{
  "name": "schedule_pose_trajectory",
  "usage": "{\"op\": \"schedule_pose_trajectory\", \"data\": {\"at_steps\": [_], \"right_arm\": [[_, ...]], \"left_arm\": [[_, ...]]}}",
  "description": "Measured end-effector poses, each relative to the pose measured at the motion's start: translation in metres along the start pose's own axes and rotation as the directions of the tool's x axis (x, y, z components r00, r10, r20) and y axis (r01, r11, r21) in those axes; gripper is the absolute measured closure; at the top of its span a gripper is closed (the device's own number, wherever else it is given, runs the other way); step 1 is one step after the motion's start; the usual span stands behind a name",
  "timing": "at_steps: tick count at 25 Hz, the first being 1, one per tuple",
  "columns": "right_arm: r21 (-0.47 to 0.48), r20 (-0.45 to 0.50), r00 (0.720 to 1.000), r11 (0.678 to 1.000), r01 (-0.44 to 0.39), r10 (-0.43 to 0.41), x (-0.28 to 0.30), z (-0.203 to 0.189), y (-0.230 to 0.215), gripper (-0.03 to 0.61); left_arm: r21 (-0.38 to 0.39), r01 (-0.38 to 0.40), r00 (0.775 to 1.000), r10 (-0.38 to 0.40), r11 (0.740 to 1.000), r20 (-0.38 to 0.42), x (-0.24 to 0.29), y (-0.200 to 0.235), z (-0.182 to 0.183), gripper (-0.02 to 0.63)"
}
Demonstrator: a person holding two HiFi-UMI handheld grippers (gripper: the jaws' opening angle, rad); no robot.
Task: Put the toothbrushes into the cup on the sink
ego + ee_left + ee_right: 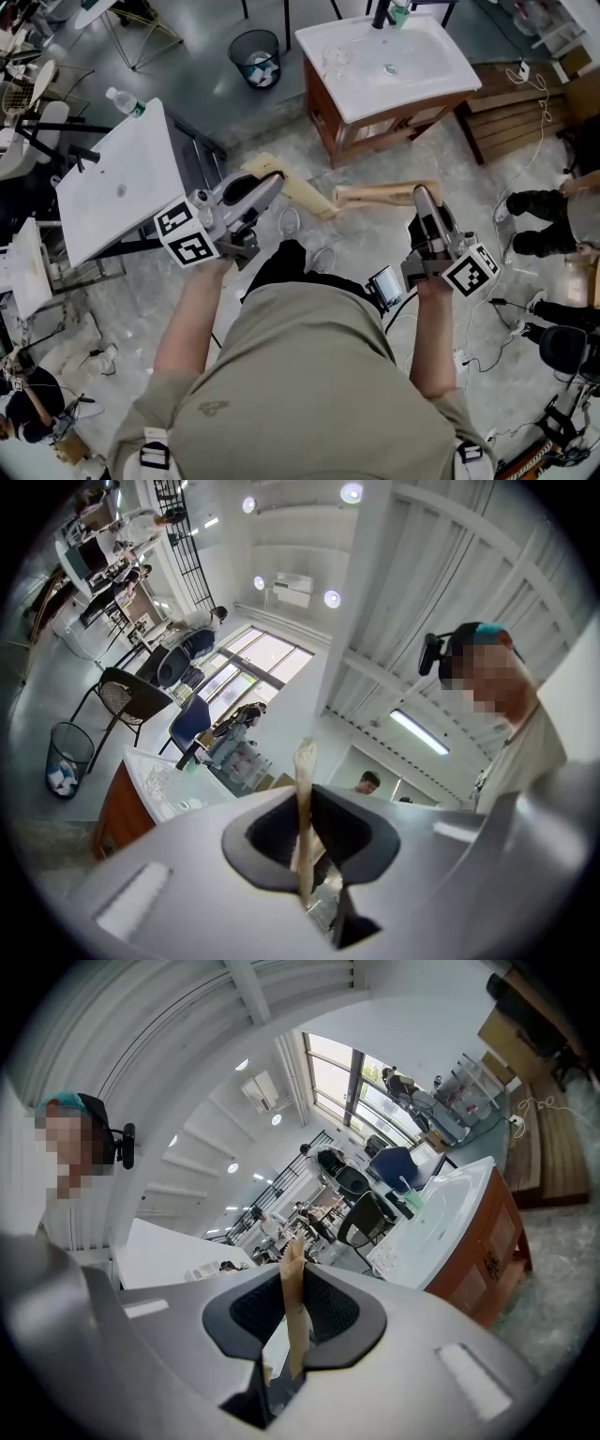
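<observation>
Left to right: my left gripper [270, 185] is clamped on a pale wooden toothbrush [298, 194], whose long axis runs rightward. My right gripper [422, 197] is clamped on a second pale wooden toothbrush [375, 195], which lies crosswise and points left. The clear cup [337, 58] stands on the white wood-based sink [441, 66], well ahead of both. I judge the left hand slightly nearer.

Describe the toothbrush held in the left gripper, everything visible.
The toothbrush is a long, flat strip, pale tan like wood or bamboo. The left gripper is shut on it, clamping its flat sides. It juts out past the jaws, roughly level, in the air above the floor, well short of the sink. No bristles can be made out.
</observation>
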State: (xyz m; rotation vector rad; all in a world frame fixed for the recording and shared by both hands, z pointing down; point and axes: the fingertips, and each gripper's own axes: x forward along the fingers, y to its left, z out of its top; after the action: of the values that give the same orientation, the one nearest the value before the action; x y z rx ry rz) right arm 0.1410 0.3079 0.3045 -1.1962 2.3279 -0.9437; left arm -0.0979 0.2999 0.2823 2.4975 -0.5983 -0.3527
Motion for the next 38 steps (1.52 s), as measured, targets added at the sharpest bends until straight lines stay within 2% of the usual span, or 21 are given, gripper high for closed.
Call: {"op": "schedule_pose_trajectory", "data": {"at_steps": [5,38], "right_arm": [[0.007,0.005,1.0,1.0,0.017,-0.017,0.002,-0.001,-0.006,0.525],[0.038,-0.01,0.992,0.991,0.125,-0.125,0.145,0.019,-0.067,0.525]], "left_arm": [[-0.004,0.007,1.0,-0.007,1.0,-0.005,0.003,0.006,0.001,0.58],[-0.091,0.04,0.998,-0.044,0.995,-0.045,0.05,0.159,0.06,0.58]]}}
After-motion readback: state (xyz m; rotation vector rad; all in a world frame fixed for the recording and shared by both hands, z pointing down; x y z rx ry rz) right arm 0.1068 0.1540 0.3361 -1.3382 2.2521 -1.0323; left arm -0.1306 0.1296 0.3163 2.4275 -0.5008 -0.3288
